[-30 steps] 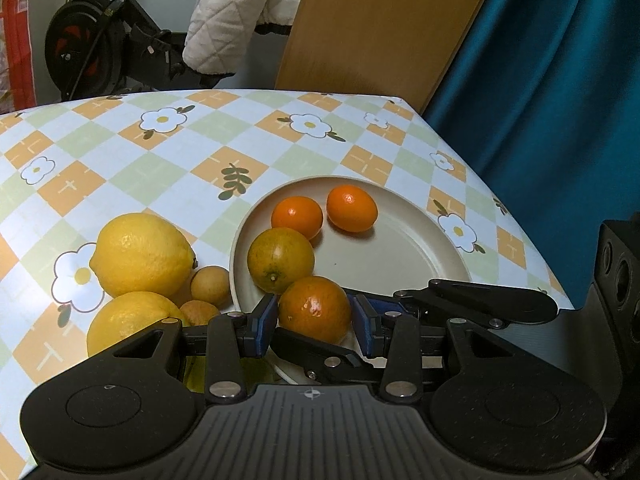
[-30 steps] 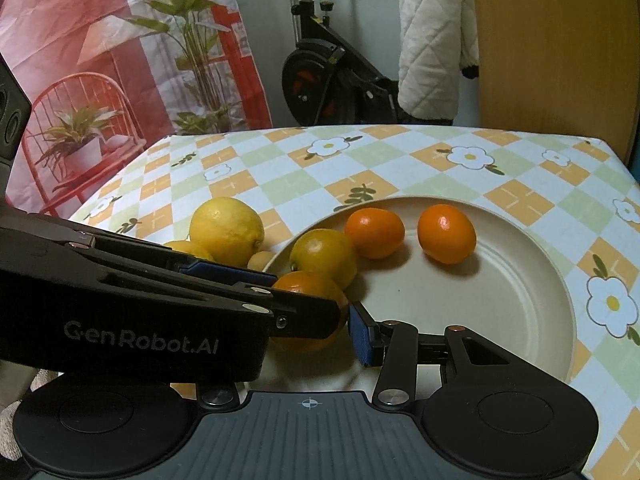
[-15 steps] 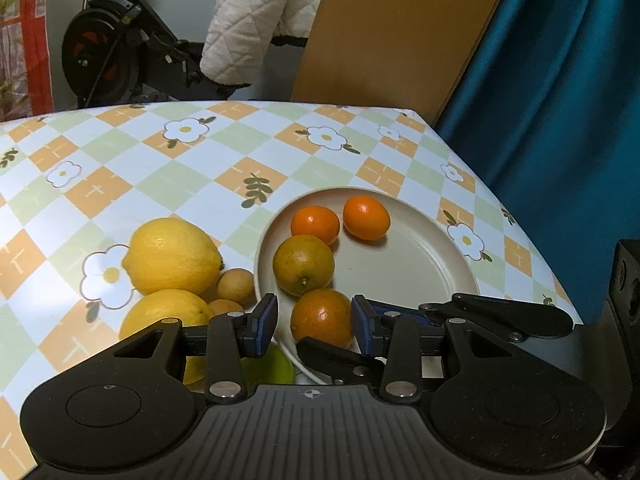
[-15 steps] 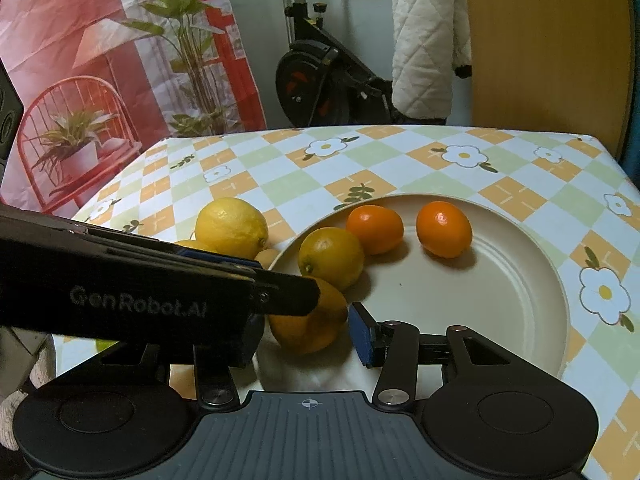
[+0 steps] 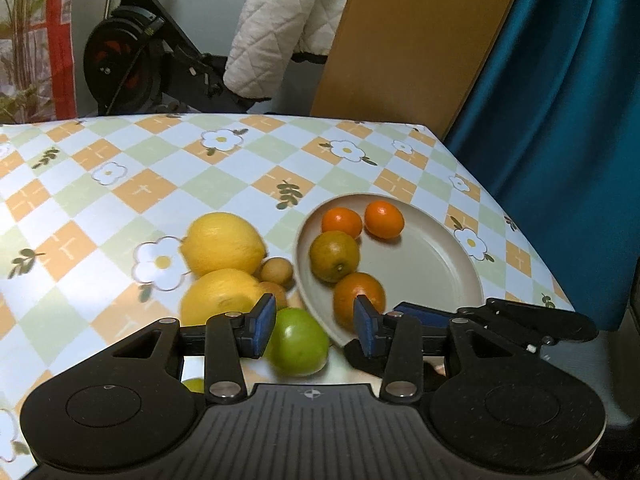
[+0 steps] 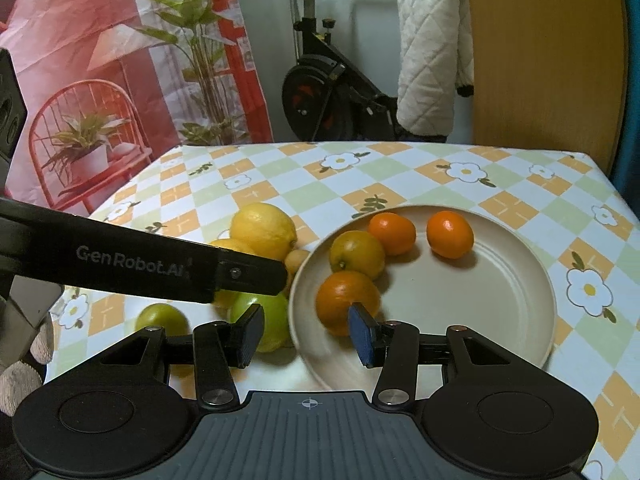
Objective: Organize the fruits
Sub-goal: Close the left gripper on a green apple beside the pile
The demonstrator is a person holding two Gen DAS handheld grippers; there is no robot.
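Now, from left to right: two lemons (image 5: 222, 243), two green fruits (image 6: 262, 318), then a plate (image 6: 500, 300) with four fruits. Both claws, the left claw (image 5: 316, 328) and the right claw (image 6: 306, 334), are wide open and hold nothing. An orange (image 6: 342, 300) sits just past them.

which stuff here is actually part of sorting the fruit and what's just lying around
Part of the job:
- plate
- four citrus fruits on the plate, such as the big orange
- two lemons beside the plate
- green fruit on the cloth
- left tongs and right tongs, both open and empty

Just lying about:
- exercise bike
- quilted jacket
- teal curtain
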